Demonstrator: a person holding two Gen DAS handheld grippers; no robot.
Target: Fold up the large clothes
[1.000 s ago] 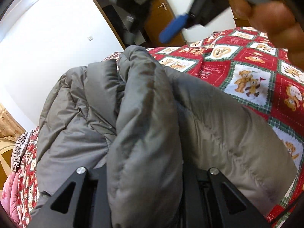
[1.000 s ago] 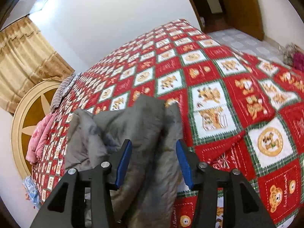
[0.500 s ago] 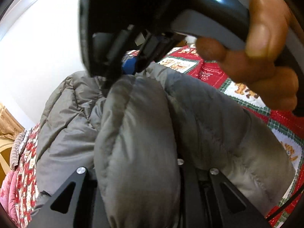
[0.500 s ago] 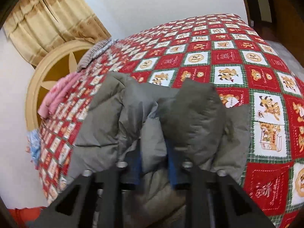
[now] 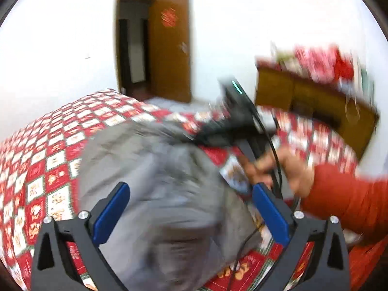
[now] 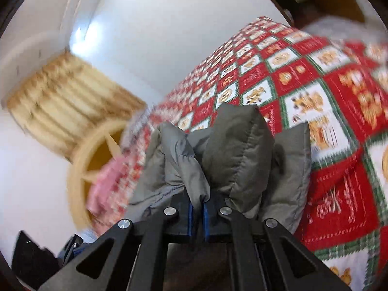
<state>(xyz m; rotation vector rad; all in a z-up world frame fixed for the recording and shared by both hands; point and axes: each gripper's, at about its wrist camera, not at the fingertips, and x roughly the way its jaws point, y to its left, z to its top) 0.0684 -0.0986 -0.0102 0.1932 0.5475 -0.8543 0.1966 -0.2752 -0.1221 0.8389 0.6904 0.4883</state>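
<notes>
Two tools differ: the right tool [image 6: 197, 214] pinches a fold of the grey jacket [image 6: 237, 150], while the left tool [image 5: 191, 215] gapes wide, empty, just above the jacket's bulk on the bed [image 5: 48, 150].

Jacket [image 5: 155, 169] lies on the bed [image 5: 48, 150]; doorway [image 5: 135, 46] behind it; cabinet [image 5: 312, 101] to the right

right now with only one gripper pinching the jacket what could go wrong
1. The right gripper pinches only a small bunch of the puffy grey jacket; that slick fabric may slip out.
2. The left gripper is open and holds nothing, so the jacket's bulk on the bedspread could unfold.
3. A black cable hangs by the open fingers and might snag.
</notes>
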